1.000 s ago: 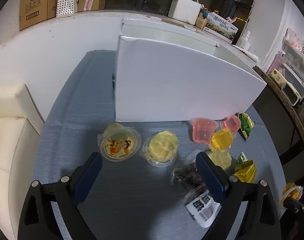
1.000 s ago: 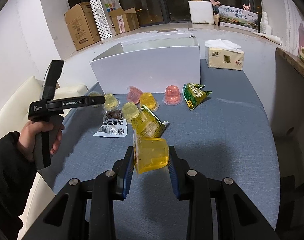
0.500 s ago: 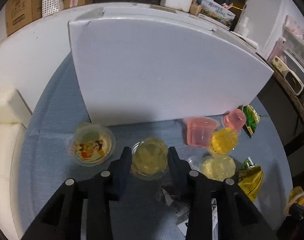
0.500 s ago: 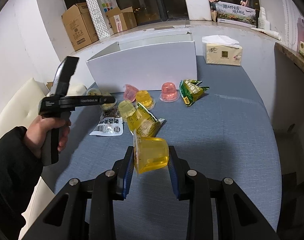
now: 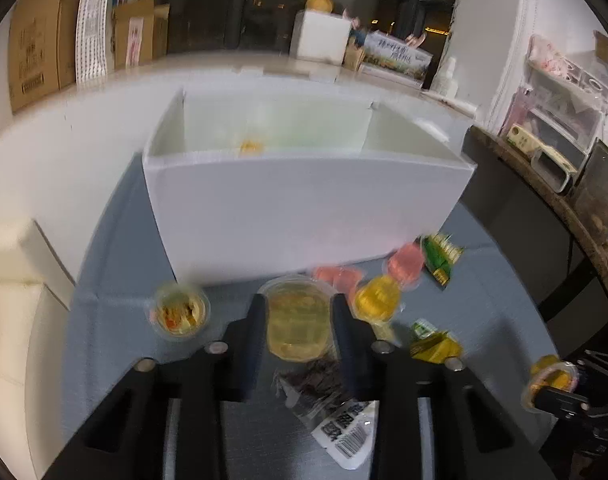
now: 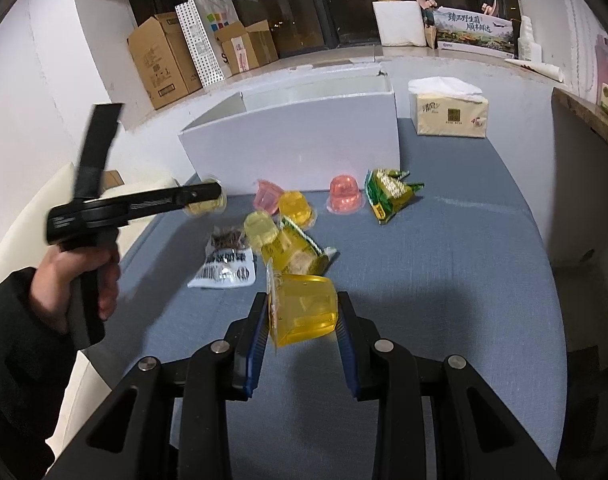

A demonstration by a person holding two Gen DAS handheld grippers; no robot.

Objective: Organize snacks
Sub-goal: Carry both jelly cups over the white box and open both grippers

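Observation:
My left gripper (image 5: pixel 298 320) is shut on a pale yellow jelly cup (image 5: pixel 297 326), lifted above the table in front of the white box (image 5: pixel 304 208); it also shows in the right wrist view (image 6: pixel 208 200). My right gripper (image 6: pixel 302 316) is shut on a yellow jelly cup (image 6: pixel 302 312), held on its side above the blue table (image 6: pixel 444 280). Loose snacks lie before the box: pink cups (image 6: pixel 346 192), yellow cups (image 6: pixel 296 208), green-yellow packets (image 6: pixel 388 194), a dark snack bag (image 6: pixel 224 256) and a fruit cup (image 5: pixel 180 312).
The white box is open on top with something orange inside (image 5: pixel 250 146). A tissue box (image 6: pixel 448 110) stands right of it. A cream sofa (image 5: pixel 12 320) borders the table's left edge. Cardboard boxes (image 6: pixel 164 60) line the windowsill behind.
My left gripper closed on the pale yellow jelly cup and lifted it, tilting up so the box's inside shows. My right gripper still holds its yellow cup, nearly unmoved.

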